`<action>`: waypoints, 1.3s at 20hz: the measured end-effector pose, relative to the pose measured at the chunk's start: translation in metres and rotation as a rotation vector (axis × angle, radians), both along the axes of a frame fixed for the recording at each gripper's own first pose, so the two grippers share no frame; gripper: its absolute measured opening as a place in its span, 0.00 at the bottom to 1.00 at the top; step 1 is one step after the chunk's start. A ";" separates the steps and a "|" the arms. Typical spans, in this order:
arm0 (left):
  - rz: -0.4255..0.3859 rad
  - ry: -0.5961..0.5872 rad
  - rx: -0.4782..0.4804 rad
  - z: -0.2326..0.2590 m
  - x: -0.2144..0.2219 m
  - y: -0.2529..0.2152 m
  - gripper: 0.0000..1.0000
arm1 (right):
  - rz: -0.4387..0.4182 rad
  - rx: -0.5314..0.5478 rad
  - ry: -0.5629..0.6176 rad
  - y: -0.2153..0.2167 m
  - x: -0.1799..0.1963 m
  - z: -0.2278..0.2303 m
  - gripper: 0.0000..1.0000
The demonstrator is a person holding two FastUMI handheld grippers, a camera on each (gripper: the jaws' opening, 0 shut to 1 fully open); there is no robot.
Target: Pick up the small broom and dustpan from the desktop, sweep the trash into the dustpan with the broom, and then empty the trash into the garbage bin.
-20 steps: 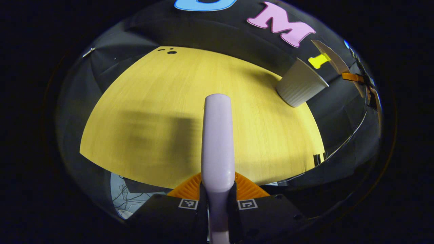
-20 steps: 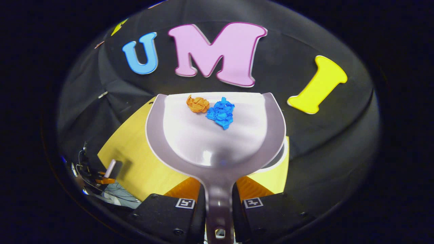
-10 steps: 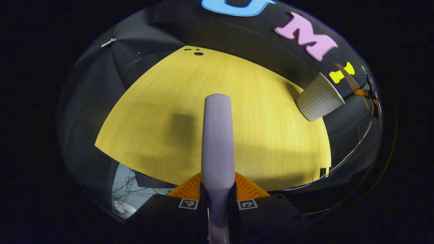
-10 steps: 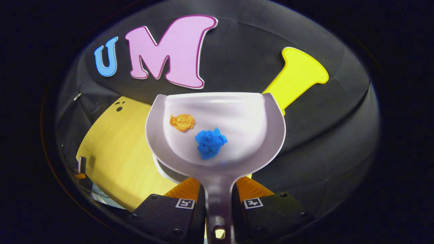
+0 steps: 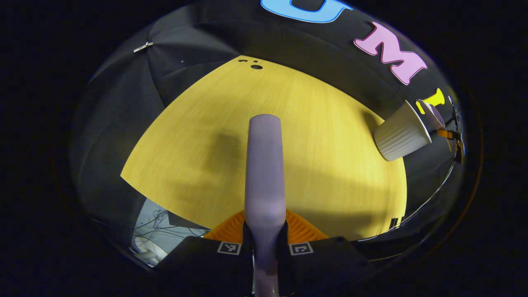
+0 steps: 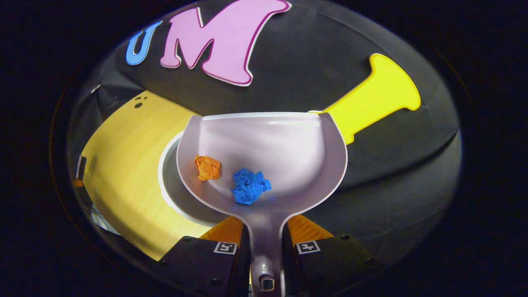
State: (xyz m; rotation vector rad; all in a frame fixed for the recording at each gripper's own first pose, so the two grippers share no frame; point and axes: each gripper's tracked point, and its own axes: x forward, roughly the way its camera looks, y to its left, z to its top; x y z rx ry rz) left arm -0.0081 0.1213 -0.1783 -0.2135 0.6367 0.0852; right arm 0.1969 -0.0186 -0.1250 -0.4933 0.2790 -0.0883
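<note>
Between the fingers of the right gripper [image 6: 266, 247], the grey handle of the dustpan [image 6: 264, 148] is clamped from both sides, the pan reaching forward and up from it. In the pan's hollow lie an orange paper wad [image 6: 207, 167] and a blue paper wad [image 6: 250, 186], near each other toward the handle end (not touching, as far as can be seen). Under the pan's left edge shows the white rim of the garbage bin [image 6: 165, 177], most of it hidden by the pan, standing on the yellow tabletop [image 6: 119, 165].

The left gripper [image 5: 265, 248] is closed on the pale handle of the small broom [image 5: 265, 165], which points out over the tabletop; the bristles are out of sight. Far right in the left gripper view stands the ribbed bin, with the dustpan's edge just behind its rim. No readable label shows on the tools; each finger carries a small square marker.
</note>
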 end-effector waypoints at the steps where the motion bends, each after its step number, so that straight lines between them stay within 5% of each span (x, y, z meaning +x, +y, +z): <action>1: 0.003 -0.003 -0.008 0.002 0.001 0.000 0.28 | -0.004 -0.027 0.026 0.001 0.005 -0.006 0.37; 5: 0.031 0.006 0.003 0.007 0.006 0.011 0.28 | -0.004 -0.124 0.102 0.003 0.015 -0.017 0.37; 9: 0.048 0.029 0.018 0.006 0.005 0.014 0.28 | -0.054 -0.415 0.126 -0.006 0.020 -0.016 0.37; 15: 0.056 0.042 0.020 0.005 0.011 0.010 0.28 | -0.038 -0.676 0.189 -0.002 0.025 -0.018 0.37; 23: 0.031 0.047 0.011 0.009 0.022 -0.009 0.28 | -0.078 -0.887 0.226 0.004 0.032 -0.021 0.37; 26: 0.028 0.021 0.009 0.015 0.028 -0.016 0.30 | -0.085 -0.862 0.225 0.006 0.030 -0.023 0.33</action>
